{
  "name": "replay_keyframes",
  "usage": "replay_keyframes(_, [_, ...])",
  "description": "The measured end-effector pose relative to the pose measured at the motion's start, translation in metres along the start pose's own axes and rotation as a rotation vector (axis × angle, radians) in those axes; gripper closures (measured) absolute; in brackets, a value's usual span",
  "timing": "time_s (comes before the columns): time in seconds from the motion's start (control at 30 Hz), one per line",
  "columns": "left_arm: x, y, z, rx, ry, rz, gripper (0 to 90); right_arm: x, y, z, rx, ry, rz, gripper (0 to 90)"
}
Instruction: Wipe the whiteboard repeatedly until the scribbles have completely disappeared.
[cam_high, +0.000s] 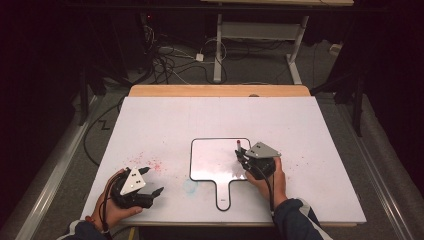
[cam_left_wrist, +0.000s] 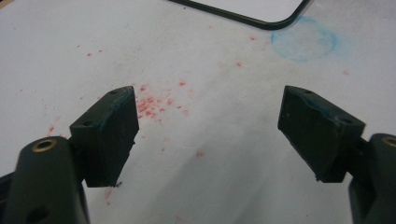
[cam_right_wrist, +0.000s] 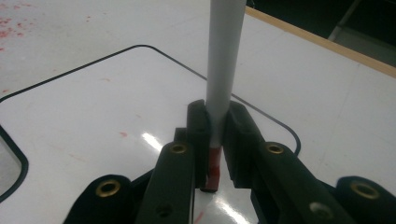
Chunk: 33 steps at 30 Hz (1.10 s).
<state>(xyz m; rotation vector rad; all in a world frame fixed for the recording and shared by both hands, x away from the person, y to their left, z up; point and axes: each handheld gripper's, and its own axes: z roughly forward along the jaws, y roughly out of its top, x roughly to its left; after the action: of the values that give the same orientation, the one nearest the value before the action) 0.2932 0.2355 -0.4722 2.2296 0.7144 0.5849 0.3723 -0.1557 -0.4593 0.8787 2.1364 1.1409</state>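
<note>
My right tongs (cam_right_wrist: 215, 140) clamp a white marker (cam_right_wrist: 225, 56) near its red end, holding it upright over the glossy whiteboard (cam_right_wrist: 93, 107) lying on the white desk (cam_right_wrist: 327, 107).

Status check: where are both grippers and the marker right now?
Right gripper shut on marker, over the whiteboard. Left gripper open, empty, above red specks. Nothing in the way.

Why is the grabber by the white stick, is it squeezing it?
Touching. In the right gripper view the right gripper has both black jaws pressed against the sides of the marker, no gap showing, above the small whiteboard.
</note>
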Motion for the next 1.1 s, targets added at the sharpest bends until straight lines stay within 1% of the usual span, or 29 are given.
replay_keyframes(0.07, [0.000,0.000,0.000,0.001,0.000,-0.001,19.5,0.002,-0.001,-0.001,-0.009,0.014,0.007,82.1])
replay_keyframes(0.1, [0.000,0.000,0.000,0.000,0.001,0.000,19.5,0.005,-0.001,-0.001,-0.012,0.033,0.008,82.1])
replay_keyframes(0.13, [0.000,0.001,0.000,-0.001,0.000,0.000,19.5,0.008,-0.001,-0.002,-0.017,0.057,0.021,82.1])
replay_keyframes(0.17, [0.000,0.001,0.000,-0.001,0.001,0.002,19.5,0.013,-0.001,-0.002,-0.019,0.075,0.019,82.1])
replay_keyframes(0.23, [0.000,0.001,-0.001,-0.003,0.003,0.001,19.5,0.021,0.001,-0.004,-0.015,0.091,-0.013,82.1])
replay_keyframes(0.27, [0.000,0.000,-0.001,-0.004,0.002,-0.002,19.5,0.023,0.001,-0.005,-0.012,0.088,-0.031,82.1])
replay_keyframes(0.3, [0.000,0.000,-0.001,-0.002,0.002,-0.002,19.5,0.022,0.002,-0.004,-0.009,0.087,-0.035,82.1])
replay_keyframes(0.33, [0.000,0.000,0.000,0.000,0.002,0.000,19.5,0.018,0.002,-0.003,-0.008,0.075,-0.029,82.1])
replay_keyframes(0.4, [0.000,0.000,0.000,0.000,0.000,0.001,19.5,0.007,0.001,-0.001,-0.006,0.028,-0.012,82.1])
replay_keyframes(0.43, [0.000,0.000,0.000,-0.002,0.000,0.001,19.5,0.000,0.000,0.000,-0.003,0.002,0.006,82.1])
replay_keyframes(0.5, [0.000,0.000,0.000,-0.002,-0.001,-0.002,19.5,-0.010,-0.002,0.000,-0.004,-0.011,0.045,82.1])
replay_keyframes(0.53, [0.001,0.000,0.000,-0.001,0.000,-0.003,19.5,-0.010,-0.002,0.000,-0.005,-0.011,0.052,82.1])
replay_keyframes(0.57, [0.001,0.000,0.001,-0.002,0.000,-0.005,19.5,-0.009,-0.002,0.001,-0.004,-0.013,0.045,82.1])
replay_keyframes(0.6, [0.002,0.000,0.001,0.000,0.000,-0.005,19.5,-0.007,-0.001,0.002,-0.006,-0.005,0.039,82.1])
replay_keyframes(0.7, [0.001,0.001,0.001,0.004,-0.002,-0.001,19.5,0.006,0.004,0.007,-0.013,0.032,0.027,82.1])
replay_keyframes(0.73, [0.000,0.001,0.002,0.004,-0.005,-0.001,19.5,0.010,0.005,0.009,-0.017,0.054,0.035,82.1])
replay_keyframes(0.8, [0.000,0.001,0.002,0.005,-0.006,0.003,19.5,0.020,0.009,0.012,-0.019,0.078,0.015,82.1])
replay_keyframes(0.83, [0.000,0.001,0.002,0.005,-0.008,0.001,19.5,0.024,0.010,0.014,-0.020,0.083,0.007,82.1])
replay_keyframes(0.97, [0.001,0.000,0.002,0.008,-0.009,-0.004,19.5,0.034,0.015,0.020,-0.022,0.107,0.011,82.1])
replay_keyframes(1.0, [0.001,0.000,0.002,0.007,-0.008,-0.004,19.5,0.037,0.016,0.022,-0.025,0.118,0.010,82.1])
replay_keyframes(1.1, [0.001,0.000,0.002,0.008,-0.011,-0.004,19.5,0.047,0.020,0.026,-0.031,0.135,-0.006,82.1])
